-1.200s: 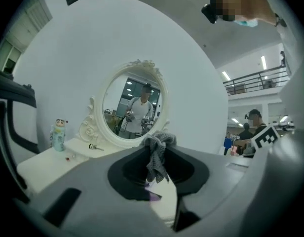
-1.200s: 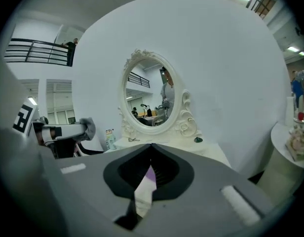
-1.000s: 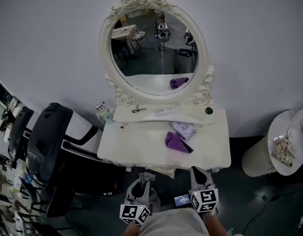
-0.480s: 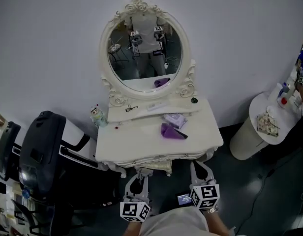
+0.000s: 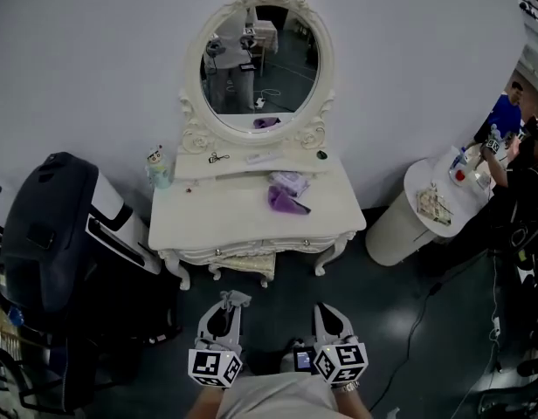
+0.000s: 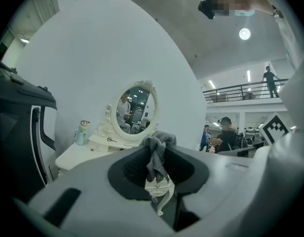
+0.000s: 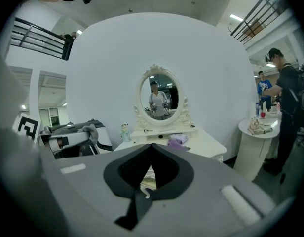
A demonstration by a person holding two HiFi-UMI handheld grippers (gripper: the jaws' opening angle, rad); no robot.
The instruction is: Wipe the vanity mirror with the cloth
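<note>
The oval vanity mirror [image 5: 260, 64] in its ornate white frame stands at the back of a white dressing table [image 5: 217, 225], well ahead of both grippers. A purple cloth [image 5: 285, 201] lies crumpled on the tabletop below the mirror. Low in the head view, close to my body, my left gripper [image 5: 231, 301] is shut on a small grey cloth [image 6: 156, 152] that hangs from its tips. Beside it my right gripper [image 5: 327, 314] is shut with nothing in it; its tips meet [image 7: 151, 146]. The mirror [image 7: 161, 97] and the purple cloth [image 7: 177, 140] also show in the right gripper view.
A black chair [image 5: 42, 234] stands left of the table. At the right is a round white side table [image 5: 431, 206] with small items, and people [image 5: 513, 173] beside it. A little figurine bottle [image 5: 155, 166] sits on the table's left corner. A cable [image 5: 426, 312] runs across the dark floor.
The vanity has drawn away and looks smaller, with more floor in front of it. The view has swung so that the side table and people show at the right. Both grippers stay shut.
</note>
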